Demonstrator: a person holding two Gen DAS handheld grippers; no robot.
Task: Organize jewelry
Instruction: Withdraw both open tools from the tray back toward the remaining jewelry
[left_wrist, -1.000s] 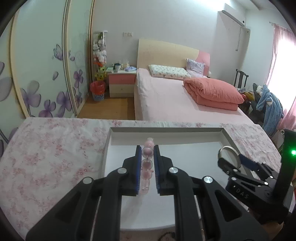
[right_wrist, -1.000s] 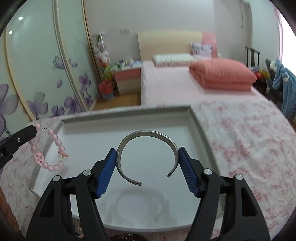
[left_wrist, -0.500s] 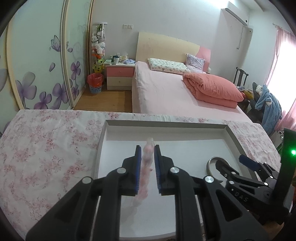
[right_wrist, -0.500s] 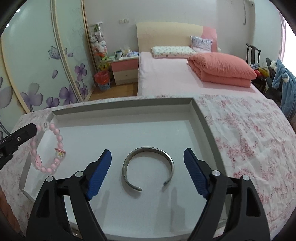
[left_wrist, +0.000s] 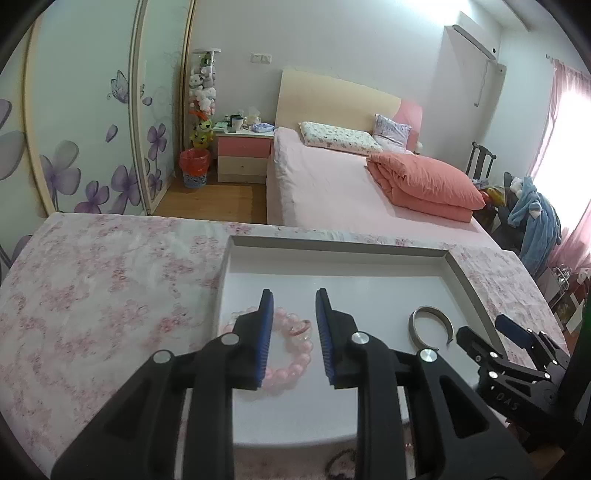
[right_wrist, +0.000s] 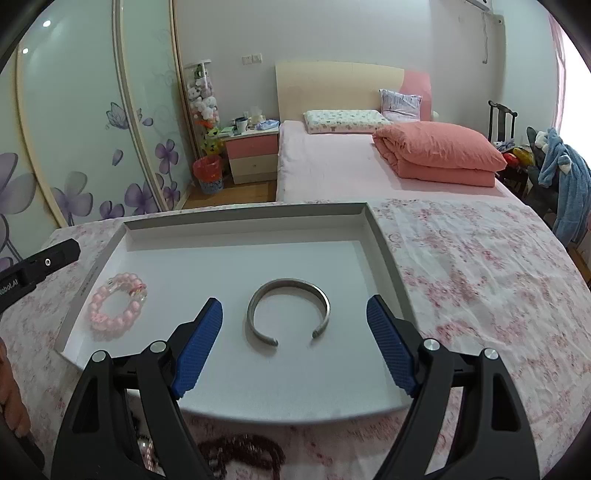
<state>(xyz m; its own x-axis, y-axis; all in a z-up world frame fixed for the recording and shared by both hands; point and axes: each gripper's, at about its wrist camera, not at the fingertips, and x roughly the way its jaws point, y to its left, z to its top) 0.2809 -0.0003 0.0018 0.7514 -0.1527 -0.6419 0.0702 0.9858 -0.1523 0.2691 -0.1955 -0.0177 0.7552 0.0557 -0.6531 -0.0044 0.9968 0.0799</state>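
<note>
White tray (right_wrist: 384, 251): shallow, rectangular, set on a pink floral cloth (right_wrist: 480, 280); its long axis runs left to right across both views.

Pink bead bracelet (right_wrist: 118, 306): lies flat on the tray floor in the left part, close to the left wall; a loose loop, slightly oval, its longer axis running from near-left to far-right in the right wrist view; a small charm sits at its far side.

Silver cuff bangle (right_wrist: 288, 312): lies flat near the tray's middle, well apart from the beads; its gap faces the near edge, toward the right gripper.

Left gripper (left_wrist: 293, 334): jaws have just been opening, now parted with nothing pinched; the bead bracelet (left_wrist: 291, 350) rests on the tray beneath them, free of the pads.

Right gripper (right_wrist: 295, 347): jaws have just been opening, now spread wide, empty; the bangle lies just beyond and between the blue pads (right_wrist: 391, 350), touching neither.

Dark beaded strand (right_wrist: 240, 454): on the cloth outside the tray's near edge, blurred.
</note>
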